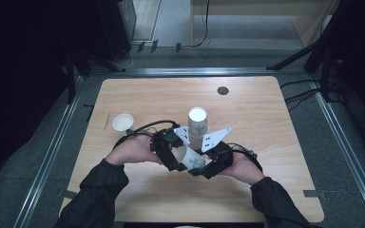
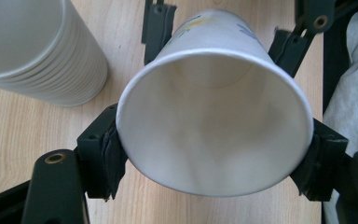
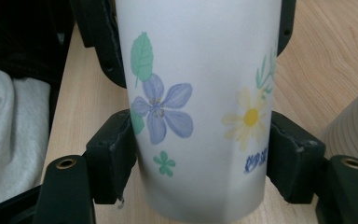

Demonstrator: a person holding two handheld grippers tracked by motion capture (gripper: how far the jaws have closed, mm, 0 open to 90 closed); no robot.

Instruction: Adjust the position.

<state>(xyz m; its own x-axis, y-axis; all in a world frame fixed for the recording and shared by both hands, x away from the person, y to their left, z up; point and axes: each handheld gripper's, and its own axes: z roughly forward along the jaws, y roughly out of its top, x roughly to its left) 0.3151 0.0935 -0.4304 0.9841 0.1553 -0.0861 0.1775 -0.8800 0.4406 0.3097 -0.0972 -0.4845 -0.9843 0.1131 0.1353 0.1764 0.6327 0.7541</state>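
A white paper cup with flower prints (image 1: 191, 160) is held on its side just above the table, between both grippers. My left gripper (image 1: 177, 157) is shut on its rim end; the left gripper view looks straight into the cup's open mouth (image 2: 214, 121), with its pads (image 2: 103, 156) pressing the rim slightly oval. My right gripper (image 1: 204, 166) is shut on the cup's body nearer the base, where the blue and yellow flowers (image 3: 161, 109) show between its pads (image 3: 113, 161). A stack of the same cups (image 1: 197, 124) stands upright just behind.
A single white cup (image 1: 122, 122) stands to the left on the wooden table (image 1: 266, 190). A small black disc (image 1: 223, 90) sits near the far edge. The stack of cups (image 2: 37, 51) is close beside the held cup. A person's dark sleeves enter from the bottom.
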